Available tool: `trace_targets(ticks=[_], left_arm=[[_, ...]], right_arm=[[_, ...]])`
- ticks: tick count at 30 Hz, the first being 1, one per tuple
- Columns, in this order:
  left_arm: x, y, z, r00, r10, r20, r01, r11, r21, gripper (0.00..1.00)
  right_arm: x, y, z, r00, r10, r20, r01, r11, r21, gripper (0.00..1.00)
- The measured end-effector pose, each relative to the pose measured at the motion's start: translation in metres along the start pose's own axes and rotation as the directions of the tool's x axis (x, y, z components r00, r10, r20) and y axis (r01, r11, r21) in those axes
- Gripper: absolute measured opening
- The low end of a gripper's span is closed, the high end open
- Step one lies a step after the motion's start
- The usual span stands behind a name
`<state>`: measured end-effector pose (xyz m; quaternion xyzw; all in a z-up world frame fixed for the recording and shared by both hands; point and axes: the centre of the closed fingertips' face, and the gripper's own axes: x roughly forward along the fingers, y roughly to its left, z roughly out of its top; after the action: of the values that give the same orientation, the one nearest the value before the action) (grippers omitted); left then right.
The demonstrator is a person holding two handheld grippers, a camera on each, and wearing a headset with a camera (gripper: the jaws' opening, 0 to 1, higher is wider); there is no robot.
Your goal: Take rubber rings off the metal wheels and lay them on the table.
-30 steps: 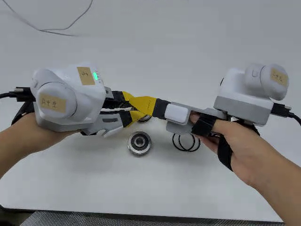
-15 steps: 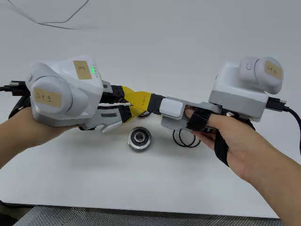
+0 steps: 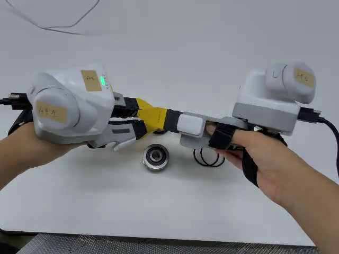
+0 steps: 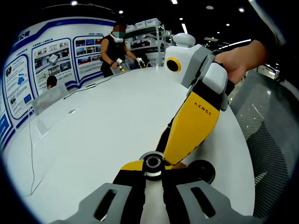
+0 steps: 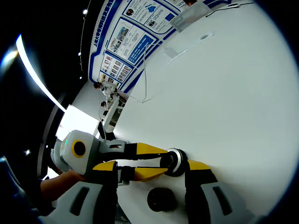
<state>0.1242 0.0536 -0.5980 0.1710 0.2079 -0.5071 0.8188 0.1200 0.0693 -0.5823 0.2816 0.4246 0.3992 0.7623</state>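
Drawn slightly closer since a second ago. Held level, tip to tip above the table (image 3: 212, 53). Clamping a metal wheel (image 4: 153, 163) with the left gripper (image 4: 154, 167). Straddling it, jaws apart, with the right gripper (image 5: 156, 166). Below on the table: second wheel (image 3: 156, 157), near loose rubber rings (image 3: 209, 157).

One wheel (image 4: 153, 164) is being gripped at the tips of the left gripper (image 4: 152, 173), between the spread jaws of the right gripper (image 5: 156, 167) reaching in from the right. A second wheel (image 3: 156, 157) is being seen lying on the table (image 3: 185, 63) just in front, nearer the person. Rings (image 3: 209, 157) are being seen lying just right of it, under the right gripper.
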Motion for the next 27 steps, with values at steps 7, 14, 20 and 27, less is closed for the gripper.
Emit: trace_targets(ticks=[7, 14, 20, 27], left_arm=[[-0.0001, -0.0001, -0.0001, 1.0000, -0.001, 0.000, 0.001, 1.000, 0.000, 0.12], [0.0001, 0.0002, -0.0004, 1.0000, 0.001, -0.001, -0.001, 1.000, -0.001, 0.12], [0.0000, 0.0000, -0.0005, 1.0000, -0.001, 0.000, 0.001, 1.000, -0.001, 0.12], [-0.0004, -0.0005, -0.0005, 1.0000, -0.001, 0.000, 0.001, 1.000, 0.000, 0.12]], right_arm=[[-0.0024, 0.0002, -0.0043, 0.9996, 0.001, -0.027, -0.001, 1.000, 0.000, 0.58], [-0.0008, -0.0036, -0.0027, 0.9994, -0.034, -0.005, 0.034, 0.999, -0.004, 0.58], [0.0013, -0.0014, -0.0056, 0.9994, -0.027, -0.020, 0.027, 1.000, -0.004, 0.61], [-0.0005, -0.0007, -0.0048, 0.9995, -0.028, -0.014, 0.028, 1.000, -0.003, 0.58]])
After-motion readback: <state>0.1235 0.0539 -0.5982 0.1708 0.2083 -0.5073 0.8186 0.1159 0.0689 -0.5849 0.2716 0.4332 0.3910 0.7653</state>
